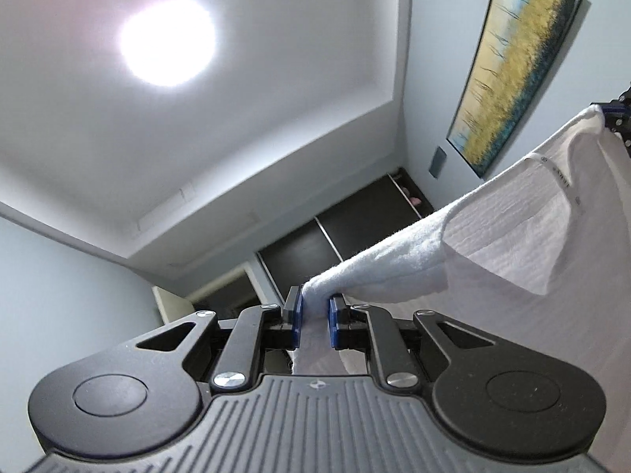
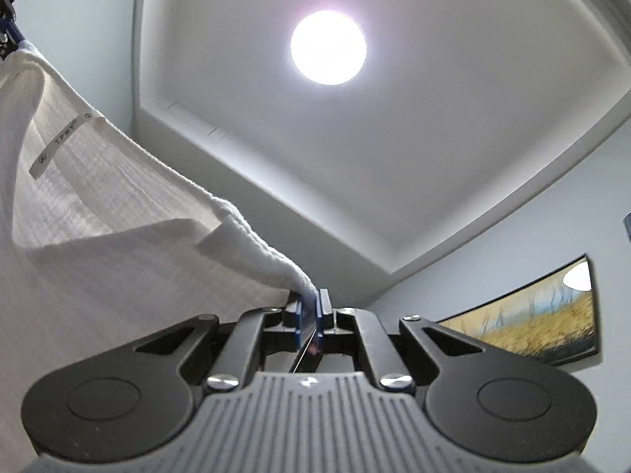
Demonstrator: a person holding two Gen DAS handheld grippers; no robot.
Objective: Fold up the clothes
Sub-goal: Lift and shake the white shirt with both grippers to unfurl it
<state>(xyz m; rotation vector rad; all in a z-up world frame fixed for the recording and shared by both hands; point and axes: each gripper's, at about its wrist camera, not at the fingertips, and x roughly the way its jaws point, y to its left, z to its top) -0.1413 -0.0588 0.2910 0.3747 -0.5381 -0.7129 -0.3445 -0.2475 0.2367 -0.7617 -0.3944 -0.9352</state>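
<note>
Closest in the left wrist view, the left gripper [image 1: 314,317] points up, its blue pads [image 1: 296,315] clamped on a bunched corner of the white garment [image 1: 512,236]. A strip of cloth runs down between the jaws toward the gripper body. In the right wrist view, the right gripper [image 2: 311,315] pinches the garment [image 2: 118,216] at another corner, the pads [image 2: 324,315] nearly meeting on a thin fold.

The garment hangs in the air between the two — stretched along its ribbed top edge, sagging into a loose pocket below. A neck label [image 2: 63,140] is sewn inside the back; the right view shows its lettering (it reads something like "TPNY"), while in the left view the label [image 1: 556,173] is too small to read.

Each view catches the other gripper at its margin: the right gripper [image 1: 615,114] at the far right edge of the left view, the left gripper [image 2: 8,35] at the top left of the right view, both gripping the cloth's far corner.

Farther off, a round ceiling light [image 1: 167,41] glares overhead in both. A framed painting [image 1: 516,67] of yellow grass hangs on the wall — large in the left view, partly cut off in the right [image 2: 540,315]. Only the left view shows dark closet doors [image 1: 315,248] and a small wall panel [image 1: 437,161].
</note>
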